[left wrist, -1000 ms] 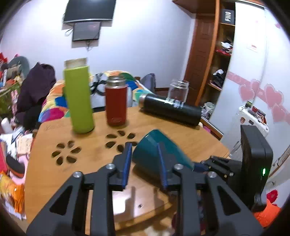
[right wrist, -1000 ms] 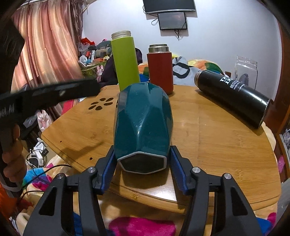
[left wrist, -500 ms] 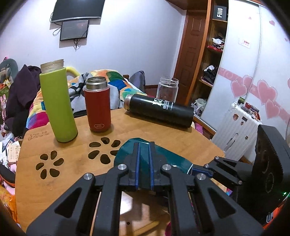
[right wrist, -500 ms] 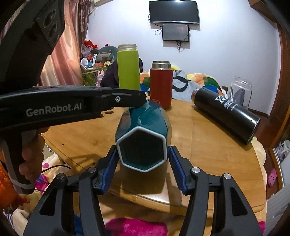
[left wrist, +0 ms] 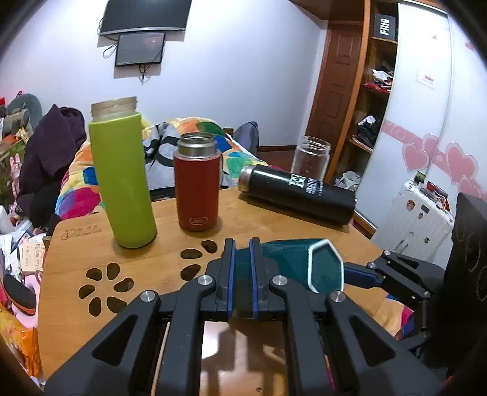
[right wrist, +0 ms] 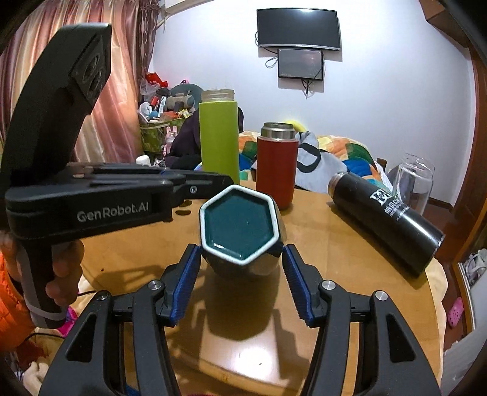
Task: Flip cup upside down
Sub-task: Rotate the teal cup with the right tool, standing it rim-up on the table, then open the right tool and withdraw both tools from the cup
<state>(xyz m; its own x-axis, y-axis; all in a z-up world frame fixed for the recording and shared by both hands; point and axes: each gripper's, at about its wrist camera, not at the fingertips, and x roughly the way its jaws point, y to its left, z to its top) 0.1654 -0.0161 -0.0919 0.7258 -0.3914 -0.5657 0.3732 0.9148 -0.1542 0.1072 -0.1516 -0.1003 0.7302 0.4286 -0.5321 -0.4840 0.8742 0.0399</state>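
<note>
Seen from the right wrist, the left gripper (right wrist: 225, 179) came in from nine o'clock, its side marked "GenRobot.AI", the person's hand (right wrist: 62, 274) wrapped round its handle. Its jaws were nearly together, pinched on the wall of the cup (right wrist: 240, 231). The cup, dark teal with a pale six-sided rim, lay tilted over the table (right wrist: 350, 274) with its mouth turned toward the right gripper (right wrist: 240, 283). That gripper's blue-padded fingers (right wrist: 185, 283) stood apart on either side of the cup, clear of its sides.

From the left wrist, going left to right across the far half of the table: a tall green bottle (left wrist: 121, 179) stood upright at eleven o'clock, a shorter red flask (left wrist: 197, 185) with a steel neck stood just beside it at twelve, and a black flask (left wrist: 301, 195) lay on its side at one to two o'clock, white lettering on its body too blurred to read. An empty glass jar (left wrist: 312, 158) stood behind it at the table's far edge. Flower-shaped cutouts (left wrist: 106, 286) pierced the table between the green bottle and the left gripper. A small logo was printed on the table's left edge, unreadable. On the shelf at one o'clock a black box (left wrist: 385, 26) read "FIIO".
</note>
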